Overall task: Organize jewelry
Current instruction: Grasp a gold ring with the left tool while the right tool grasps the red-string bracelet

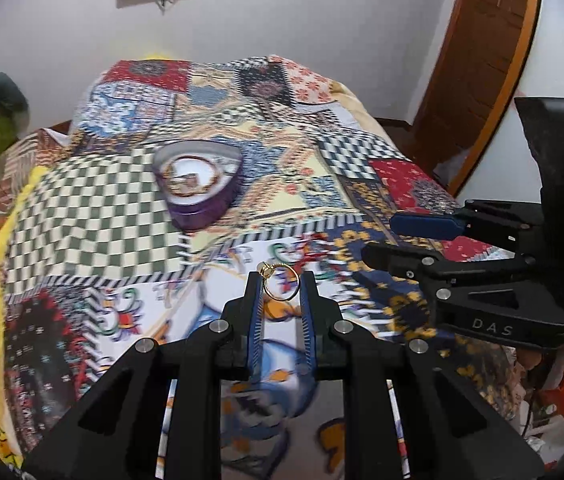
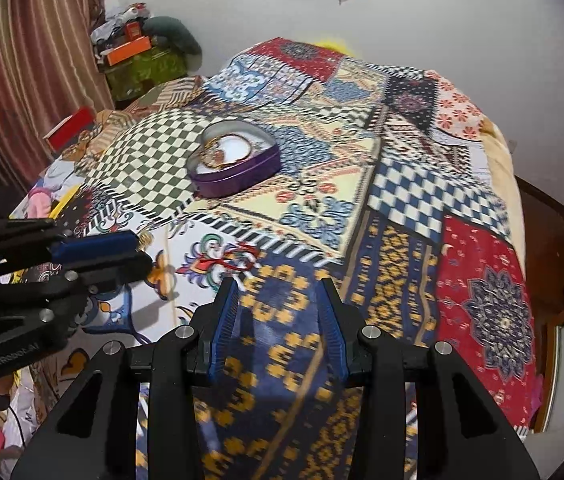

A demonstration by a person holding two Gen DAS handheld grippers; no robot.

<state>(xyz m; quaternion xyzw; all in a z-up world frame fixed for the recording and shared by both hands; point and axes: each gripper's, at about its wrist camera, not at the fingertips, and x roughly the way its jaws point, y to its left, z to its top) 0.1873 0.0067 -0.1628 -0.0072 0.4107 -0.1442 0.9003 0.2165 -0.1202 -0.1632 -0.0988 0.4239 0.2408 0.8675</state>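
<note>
Held between the closed fingers of the left gripper, a gold ring hung above the bed. Farther off, the purple heart-shaped tin already held some jewelry, so this ring was probably next, while the right gripper stood open and empty.

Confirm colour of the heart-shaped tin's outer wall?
Purple, on the heart-shaped tin; shows best in the right wrist view.

Gold ring, purple tin, patchwork bedspread.

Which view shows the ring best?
Left wrist: the gold ring sits clamped between the left gripper pads, whole hoop visible. Right wrist sees that gripper side-on, with only a gold glint at its tip.
</note>
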